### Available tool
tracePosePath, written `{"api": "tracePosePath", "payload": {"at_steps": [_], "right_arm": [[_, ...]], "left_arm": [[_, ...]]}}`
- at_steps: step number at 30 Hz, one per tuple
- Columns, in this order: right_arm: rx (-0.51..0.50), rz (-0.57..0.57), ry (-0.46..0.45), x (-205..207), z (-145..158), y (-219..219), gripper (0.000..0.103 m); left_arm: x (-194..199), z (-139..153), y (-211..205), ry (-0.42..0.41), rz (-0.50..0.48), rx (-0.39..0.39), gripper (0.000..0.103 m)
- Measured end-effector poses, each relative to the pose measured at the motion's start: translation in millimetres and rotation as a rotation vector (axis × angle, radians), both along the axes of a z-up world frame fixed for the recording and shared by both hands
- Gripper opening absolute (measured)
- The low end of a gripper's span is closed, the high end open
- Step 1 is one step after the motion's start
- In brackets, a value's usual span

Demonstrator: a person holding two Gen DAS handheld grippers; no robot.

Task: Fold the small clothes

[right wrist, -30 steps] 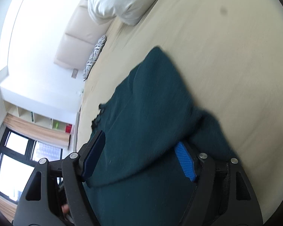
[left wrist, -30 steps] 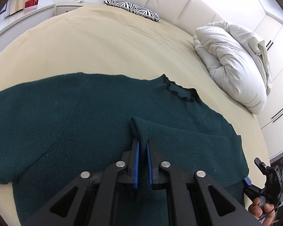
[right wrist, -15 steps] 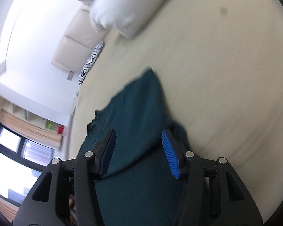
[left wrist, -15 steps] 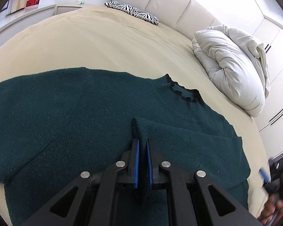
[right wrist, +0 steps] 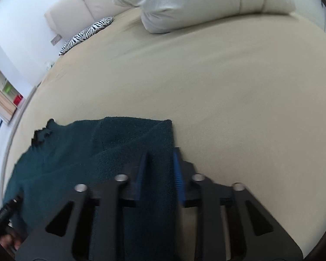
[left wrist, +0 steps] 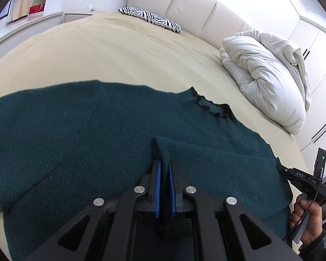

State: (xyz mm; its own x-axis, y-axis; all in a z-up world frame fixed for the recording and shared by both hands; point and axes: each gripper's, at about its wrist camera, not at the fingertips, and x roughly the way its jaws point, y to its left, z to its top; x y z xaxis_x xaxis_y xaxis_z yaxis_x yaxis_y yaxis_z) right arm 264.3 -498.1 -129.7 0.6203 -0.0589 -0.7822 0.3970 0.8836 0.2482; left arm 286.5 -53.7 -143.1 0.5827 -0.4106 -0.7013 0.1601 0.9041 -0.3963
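A dark green knit sweater [left wrist: 97, 130] lies spread on the beige bed [left wrist: 119, 54], its neck opening [left wrist: 213, 108] toward the far right. My left gripper [left wrist: 164, 165] is shut on the cuff of the sweater's sleeve [left wrist: 206, 158], which is folded across the body. In the right wrist view the sweater's folded right edge [right wrist: 141, 139] runs between my right gripper's [right wrist: 160, 158] blue pads, which stand partly apart around the cloth. The right gripper also shows in the left wrist view [left wrist: 302, 176] at the sweater's right edge, held by a hand.
A white duvet bundle [left wrist: 267, 76] lies at the bed's right side. A zebra-print pillow [left wrist: 152, 19] sits by the cream headboard [left wrist: 195, 6]. The bed's right edge is close to the right gripper. White wardrobe doors [left wrist: 315, 43] stand beyond.
My right gripper has rotated to level and narrowed its jaws around the sweater's folded right edge. My left gripper has kept its hold on the sleeve cuff, almost still.
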Motion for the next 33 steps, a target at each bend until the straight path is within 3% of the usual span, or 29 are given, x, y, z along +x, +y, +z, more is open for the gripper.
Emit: {"api": "tracePosePath", "payload": {"at_steps": [1, 6, 9, 13, 16, 21, 23, 25, 26, 27, 30, 32, 33], "right_arm": [[-0.009, -0.005, -0.003, -1.5, 1.6, -2.0, 0.006], [-0.074, -0.014, -0.060, -12.1, 15.8, 4.4, 0.005], [-0.046, -0.029, -0.010, -7.3, -7.7, -6.1, 0.005], [-0.066, -0.019, -0.009, -4.0, -5.2, -3.2, 0.007], [-0.065, -0.039, 0.001, -14.2, 10.5, -1.8, 0.016], [-0.109, 0.022, -0.097, -50.0, 46.6, 30.6, 0.016], [-0.121, 0.062, -0.068, -53.8, 38.2, 43.0, 0.016], [-0.115, 0.083, 0.021, -47.0, 8.6, 45.4, 0.016], [-0.111, 0.090, 0.006, -47.0, -0.3, 43.0, 0.016], [-0.102, 0.087, -0.033, -51.0, 0.1, 41.3, 0.016], [-0.088, 0.049, -0.033, -54.7, 14.4, 38.4, 0.016], [-0.136, 0.040, -0.048, -60.6, 19.7, 42.3, 0.018], [-0.144, 0.044, -0.032, -59.6, 15.4, 44.1, 0.020]], "left_arm": [[-1.5, 2.7, -0.5, -0.010, 0.001, 0.008, 0.008], [-5.5, 5.4, 0.6, -0.048, 0.029, 0.034, 0.008], [0.9, -6.7, 3.9, -0.021, 0.026, 0.013, 0.008], [0.3, -6.1, 2.2, -0.029, 0.016, 0.023, 0.011], [-1.1, -5.9, 5.1, -0.022, 0.019, 0.006, 0.012], [-7.7, -4.0, 0.9, -0.025, 0.023, 0.032, 0.012], [-6.0, -6.0, 1.4, -0.016, 0.025, 0.029, 0.012], [-4.4, -8.2, 2.0, -0.012, 0.023, 0.023, 0.012], [-4.1, -9.1, 3.7, -0.012, 0.023, 0.014, 0.012], [-3.9, -10.0, 5.2, -0.011, 0.022, 0.005, 0.013], [-5.3, -9.1, 8.2, -0.008, 0.021, -0.018, 0.013], [-8.2, -4.9, 7.6, -0.006, 0.019, -0.011, 0.018], [-9.7, -1.8, 8.0, -0.004, 0.018, -0.011, 0.026]]}}
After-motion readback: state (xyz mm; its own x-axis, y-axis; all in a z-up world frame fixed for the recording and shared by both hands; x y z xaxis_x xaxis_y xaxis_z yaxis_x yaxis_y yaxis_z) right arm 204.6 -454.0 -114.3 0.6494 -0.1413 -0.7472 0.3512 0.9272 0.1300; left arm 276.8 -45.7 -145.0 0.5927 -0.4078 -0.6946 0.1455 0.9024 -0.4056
